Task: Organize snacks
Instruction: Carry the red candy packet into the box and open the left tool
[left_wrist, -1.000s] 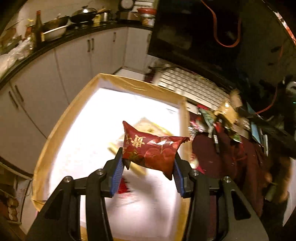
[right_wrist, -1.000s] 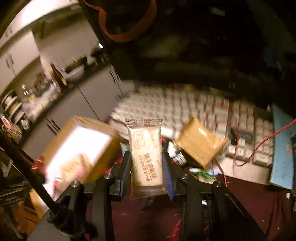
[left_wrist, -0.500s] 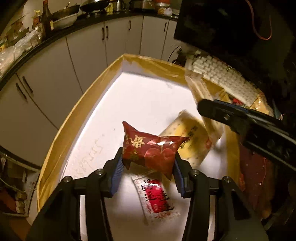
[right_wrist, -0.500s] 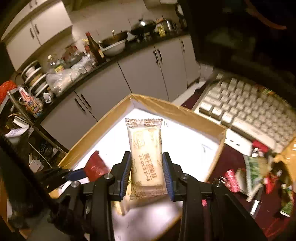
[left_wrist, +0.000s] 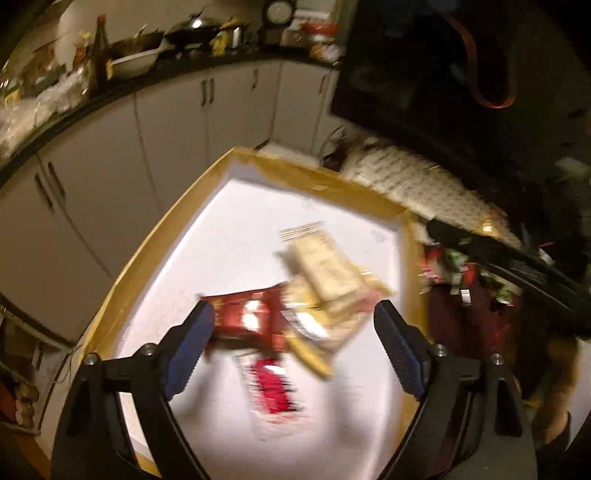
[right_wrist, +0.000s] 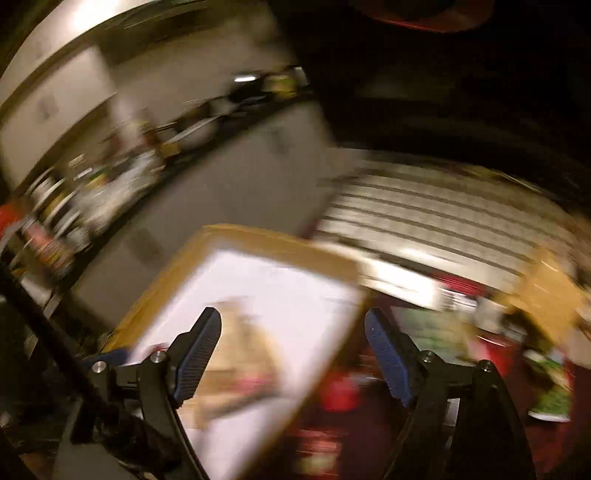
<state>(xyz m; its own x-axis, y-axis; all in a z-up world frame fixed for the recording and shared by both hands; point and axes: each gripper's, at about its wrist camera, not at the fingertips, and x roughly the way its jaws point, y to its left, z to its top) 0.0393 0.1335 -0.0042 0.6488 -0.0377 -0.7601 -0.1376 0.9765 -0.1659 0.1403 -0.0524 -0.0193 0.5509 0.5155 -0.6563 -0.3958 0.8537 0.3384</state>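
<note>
Left gripper and right gripper, both spread wide and empty, above the cardboard box. Red packet and cream biscuit packet lie inside; motion blur renders all printing illegible.

Room in the box, clutter beside it

White box floor lies bare toward 11 o'clock; snack packets crowd the centre (blurred), cardboard walls ring it, keyboard blocks 1 o'clock.
</note>
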